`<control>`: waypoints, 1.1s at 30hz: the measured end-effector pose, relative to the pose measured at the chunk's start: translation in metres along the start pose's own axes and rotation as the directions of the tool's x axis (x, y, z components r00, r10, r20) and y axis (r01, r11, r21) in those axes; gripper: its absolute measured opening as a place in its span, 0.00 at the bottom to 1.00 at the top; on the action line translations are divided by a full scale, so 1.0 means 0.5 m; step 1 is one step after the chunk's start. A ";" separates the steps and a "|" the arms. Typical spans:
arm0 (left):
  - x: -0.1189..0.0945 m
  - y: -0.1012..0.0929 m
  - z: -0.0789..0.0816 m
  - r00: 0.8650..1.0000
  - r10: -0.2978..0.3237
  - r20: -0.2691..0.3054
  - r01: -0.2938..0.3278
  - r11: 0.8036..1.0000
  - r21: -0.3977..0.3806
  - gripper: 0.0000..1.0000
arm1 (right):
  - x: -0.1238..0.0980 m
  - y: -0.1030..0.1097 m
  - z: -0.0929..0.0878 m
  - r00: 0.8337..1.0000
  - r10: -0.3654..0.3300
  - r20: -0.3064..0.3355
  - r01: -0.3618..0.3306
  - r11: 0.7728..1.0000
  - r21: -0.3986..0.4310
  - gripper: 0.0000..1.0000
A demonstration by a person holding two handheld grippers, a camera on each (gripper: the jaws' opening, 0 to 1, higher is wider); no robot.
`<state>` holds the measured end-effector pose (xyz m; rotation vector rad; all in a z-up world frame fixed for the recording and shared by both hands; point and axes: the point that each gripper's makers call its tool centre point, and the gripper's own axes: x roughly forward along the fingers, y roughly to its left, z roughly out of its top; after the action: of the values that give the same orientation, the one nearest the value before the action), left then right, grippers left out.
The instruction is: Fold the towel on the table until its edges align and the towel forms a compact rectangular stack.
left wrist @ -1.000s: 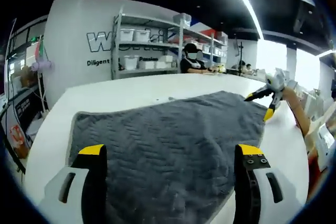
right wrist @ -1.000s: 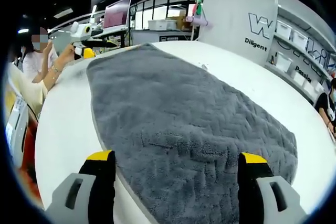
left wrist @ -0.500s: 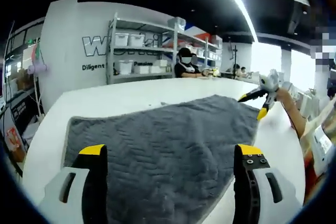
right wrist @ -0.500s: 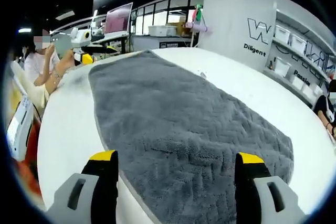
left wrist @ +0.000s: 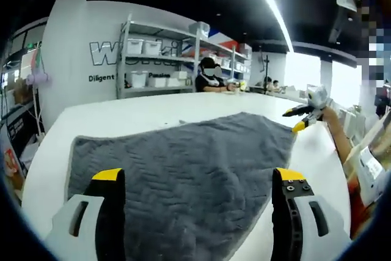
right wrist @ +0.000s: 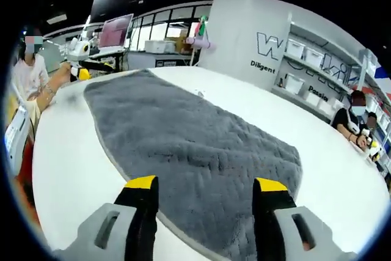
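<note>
towel (left wrist: 183, 163) flat on table (left wrist: 140, 111) | shelving (left wrist: 159, 53) behind table | grippers at opposite towel ends

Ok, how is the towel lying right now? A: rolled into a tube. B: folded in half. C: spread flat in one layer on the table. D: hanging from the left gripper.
C: the grey towel lies spread out flat on the white table, with both grippers open and holding nothing.

Open-plan lab or workshop: bin-stacked metal shelving (left wrist: 160, 53), workstation monitor (right wrist: 119, 30), ceiling light strip (left wrist: 269, 5).
</note>
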<state>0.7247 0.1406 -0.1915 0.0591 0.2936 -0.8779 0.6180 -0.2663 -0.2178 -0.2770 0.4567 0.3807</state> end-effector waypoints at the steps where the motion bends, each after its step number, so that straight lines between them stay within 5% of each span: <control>1: -0.001 0.000 -0.001 1.000 -0.001 0.000 0.001 1.000 0.000 0.98 | -0.009 0.000 -0.009 1.000 -0.004 0.000 0.004 1.000 0.006 0.40; 10: 0.001 0.002 -0.012 1.000 0.012 -0.013 -0.012 1.000 0.002 0.98 | -0.079 -0.074 -0.082 0.981 -0.182 -0.072 0.188 0.978 0.091 0.17; 22: 0.000 0.005 -0.017 0.999 0.021 -0.024 -0.021 1.000 0.019 0.97 | -0.058 -0.091 -0.175 0.972 -0.134 -0.192 0.174 0.962 0.210 0.17; 33: -0.001 0.006 -0.024 0.999 0.032 -0.035 -0.031 0.999 0.023 0.97 | -0.066 -0.091 -0.175 0.986 -0.082 -0.143 0.119 0.954 0.274 0.01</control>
<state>0.7239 0.1449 -0.2029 0.1005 0.3152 -0.8494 0.5767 -0.3466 -0.2698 -0.0467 0.6161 0.1945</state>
